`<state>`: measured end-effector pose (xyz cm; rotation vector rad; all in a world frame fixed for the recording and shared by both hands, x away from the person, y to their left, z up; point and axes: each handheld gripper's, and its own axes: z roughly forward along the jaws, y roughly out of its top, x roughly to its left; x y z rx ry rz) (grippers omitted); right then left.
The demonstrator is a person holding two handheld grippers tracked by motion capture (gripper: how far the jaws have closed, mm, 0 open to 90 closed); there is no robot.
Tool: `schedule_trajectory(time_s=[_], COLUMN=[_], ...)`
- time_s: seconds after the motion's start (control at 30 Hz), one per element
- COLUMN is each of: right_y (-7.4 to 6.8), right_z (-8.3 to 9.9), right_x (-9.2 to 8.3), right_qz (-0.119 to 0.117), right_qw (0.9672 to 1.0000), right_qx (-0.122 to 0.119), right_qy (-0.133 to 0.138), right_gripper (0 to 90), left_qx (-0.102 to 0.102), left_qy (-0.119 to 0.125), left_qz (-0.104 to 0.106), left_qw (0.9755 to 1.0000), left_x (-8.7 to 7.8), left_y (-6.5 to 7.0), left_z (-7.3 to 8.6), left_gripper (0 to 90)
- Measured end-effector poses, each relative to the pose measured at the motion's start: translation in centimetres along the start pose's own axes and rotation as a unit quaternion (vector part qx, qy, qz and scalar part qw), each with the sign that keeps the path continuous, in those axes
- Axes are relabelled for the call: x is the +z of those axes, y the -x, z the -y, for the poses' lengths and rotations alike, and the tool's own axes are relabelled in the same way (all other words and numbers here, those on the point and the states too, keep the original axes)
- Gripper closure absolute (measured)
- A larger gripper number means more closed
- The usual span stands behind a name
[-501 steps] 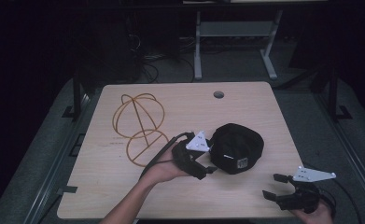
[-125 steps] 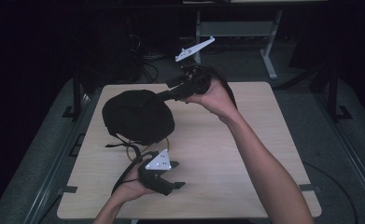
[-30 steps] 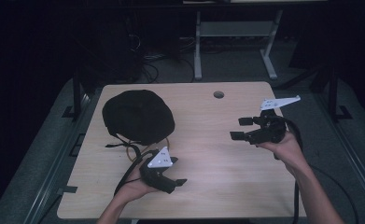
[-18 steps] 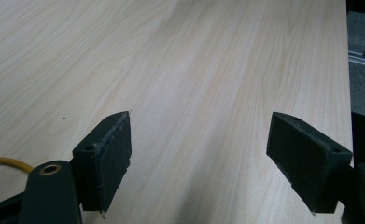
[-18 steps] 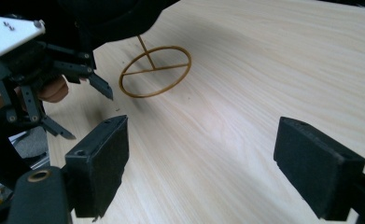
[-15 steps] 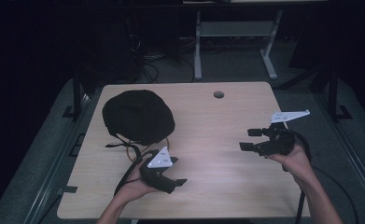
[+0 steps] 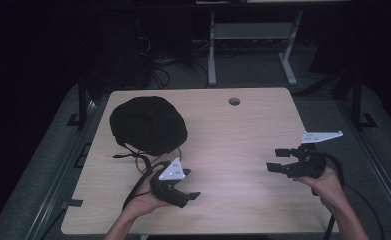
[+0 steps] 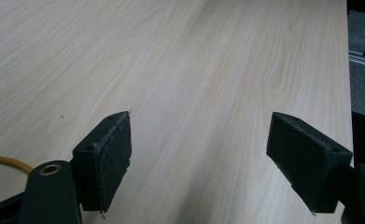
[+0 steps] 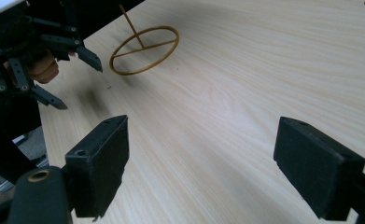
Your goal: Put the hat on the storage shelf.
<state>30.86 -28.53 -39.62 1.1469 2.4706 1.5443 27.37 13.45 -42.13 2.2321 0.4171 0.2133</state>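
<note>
**One cap on one stand, two grippers held wide and empty**

One wooden table (image 7: 243, 150) was seen, with one round hole (image 7: 234, 101) near its far edge. One black cap (image 7: 148, 125) was found on the far left part of the table. It was set on top of one yellow wire stand (image 9: 144, 44), so that most of the stand was hidden in the high view; there only a short yellow piece was visible under the near edge of the cap. In the right gripper view the ring of the stand's base was seen lying on the wood, with one thin rod rising from it, and the upper part was cut off by the frame.

Two grippers were counted. The left gripper (image 7: 190, 195) was held near the front edge, just beside the cap's near side, and its jaws were spread wide with nothing between them. The right gripper (image 7: 278, 160) was held at the right side, well apart from the cap, and its jaws were also wide and empty. Two hands were seen, cut off at the bottom. The room behind the table was too dark to be made out.
</note>
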Motion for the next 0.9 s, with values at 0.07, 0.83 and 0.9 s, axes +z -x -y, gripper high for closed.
schedule_trajectory(time_s=[0.07,0.83,0.9], right_y=[0.1,-1.7,-2.3], right_z=[0.4,7.5,8.3], right_x=[-0.2,-0.9,-0.9], right_qz=[0.002,0.027,0.031], right_qw=[1.0,0.9996,0.9995], right_qx=[0.002,0.009,0.008], right_qy=[0.0,-0.005,0.002], right_gripper=[17.7,17.0,16.9], left_qx=[0.0,-0.006,-0.009], left_qy=[0.0,0.0,0.002], left_qz=[0.0,0.001,0.005], left_qw=[1.0,1.0,0.9999], left_x=[0.0,-0.1,-0.1], left_y=[0.0,0.0,0.0], left_z=[0.0,0.2,0.2], left_gripper=[22.1,22.8,23.0])
